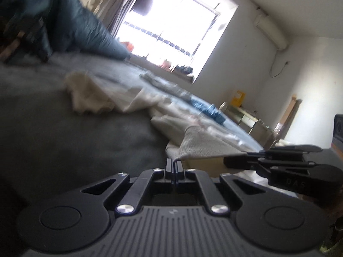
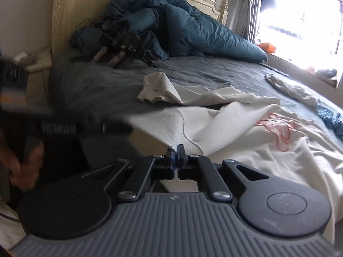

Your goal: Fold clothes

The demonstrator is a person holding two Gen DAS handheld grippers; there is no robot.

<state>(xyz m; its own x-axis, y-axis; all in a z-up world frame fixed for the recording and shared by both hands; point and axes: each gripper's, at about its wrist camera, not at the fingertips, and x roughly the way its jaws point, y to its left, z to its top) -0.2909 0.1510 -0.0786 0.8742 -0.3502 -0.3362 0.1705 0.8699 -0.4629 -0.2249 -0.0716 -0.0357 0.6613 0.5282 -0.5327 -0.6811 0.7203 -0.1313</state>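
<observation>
A cream sweatshirt (image 2: 268,150) with an orange print (image 2: 276,128) lies spread on the grey bed (image 2: 107,81). Its ribbed hem (image 2: 171,124) is lifted and stretched between both grippers. In the right wrist view my right gripper (image 2: 176,150) is shut on one end of the hem. My left gripper (image 2: 126,126) comes in blurred from the left at the hem's other end. In the left wrist view my left gripper (image 1: 174,165) is shut with a thin edge of the sweatshirt (image 1: 201,147) at its tips, and my right gripper (image 1: 226,162) is close on the right.
A teal duvet (image 2: 193,27) is heaped against the cream headboard (image 2: 64,10), with dark gear (image 2: 118,45) beside it. A pale garment (image 2: 289,87) and a blue cloth (image 2: 330,115) lie near the window side. A nightstand (image 2: 36,68) stands left. A person's hand (image 2: 23,160) holds the left gripper.
</observation>
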